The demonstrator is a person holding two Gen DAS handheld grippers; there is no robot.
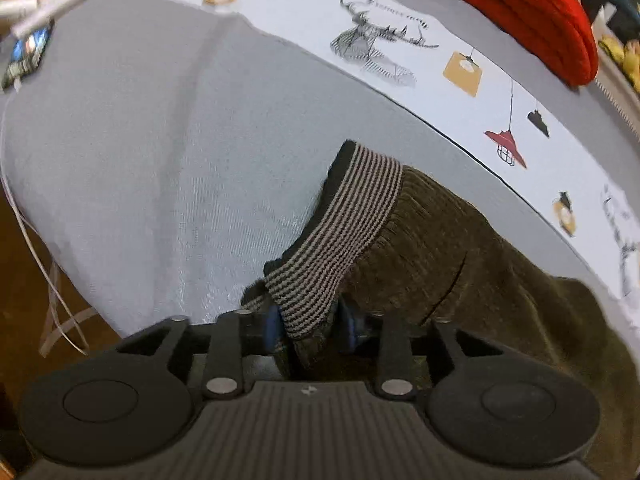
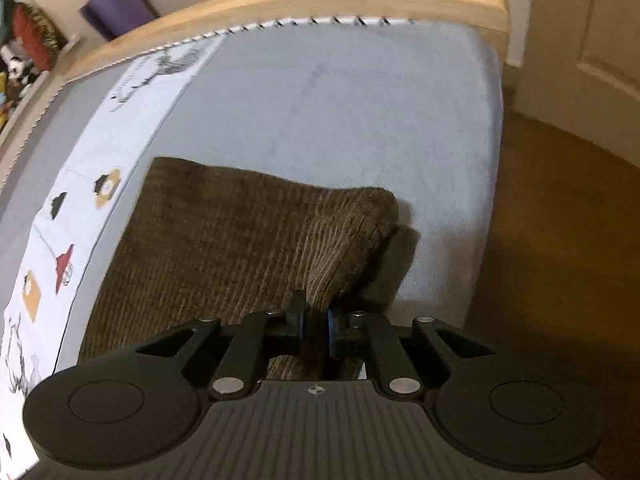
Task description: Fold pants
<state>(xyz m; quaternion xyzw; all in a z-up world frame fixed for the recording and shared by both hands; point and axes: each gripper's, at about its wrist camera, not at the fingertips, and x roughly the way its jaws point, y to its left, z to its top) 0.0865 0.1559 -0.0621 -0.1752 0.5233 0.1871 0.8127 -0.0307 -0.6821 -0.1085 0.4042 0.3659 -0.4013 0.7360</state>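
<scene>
Pants (image 2: 224,248) of dark olive corduroy lie on the grey sheet of the bed (image 2: 360,120), just beside the printed strip of fabric (image 1: 460,64) that runs along it. We have the left hand-held gripper (image 1: 310,326) clamped on the striped ribbed waistband (image 1: 340,236), its blue pads pinching the knit at the near corner, and the right hand-held gripper (image 2: 316,332) clamped on a bunched ridge of the corduroy at the near edge, where the cloth rises into a small peak and throws a shadow on the sheet. We judge that a fold is in hand: both near edges are gripped and partly raised, while the far part of the garment rests flat. The next move, as we read it, calls for lifting both grips together and carrying them across so the layers meet evenly, keeping the cloth taut between our two hands so it does not sag or twist. A red cushion (image 1: 520,12) sits well apart at the far side.
</scene>
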